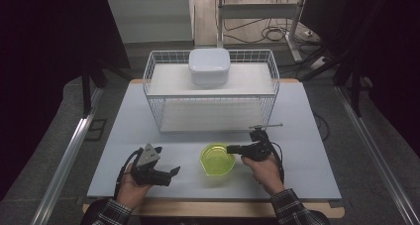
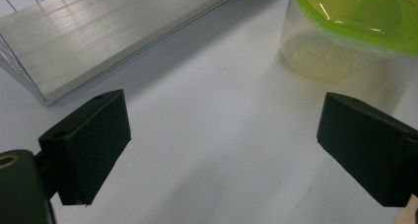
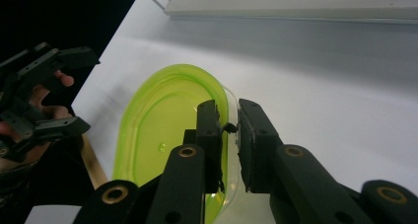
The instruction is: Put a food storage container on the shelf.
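A clear round plastic container with a translucent lime-green lid (image 1: 217,159) stands on the pale grey table (image 1: 307,136) in the lower middle of the high view, between the two hands. Nothing can be made out inside it; its clear wall, at the upper right of the left tool view (image 2: 315,51), shows only a yellowish tint. No label or writing can be read on it.

Behind it, in the upper middle of the high view, sits a white wire basket (image 1: 213,88) with a flat pale board as its upper level. On that board, toward the back, rests a white rounded-square lidded box (image 1: 209,65); its contents are hidden and no lettering is legible.

The right tool (image 1: 232,149), held in the person's right hand (image 1: 262,173), reaches from the right to the container's right edge. In the right tool view its two black jaws are clamped on the rim of the green lid (image 3: 162,120), one jaw over the lid and one outside the clear wall.

The left tool (image 1: 174,171), held in the left hand (image 1: 130,188) at the lower left of the high view, lies well to the left of the container. Its jaws stand wide apart with only bare table between them (image 2: 222,135), touching nothing.
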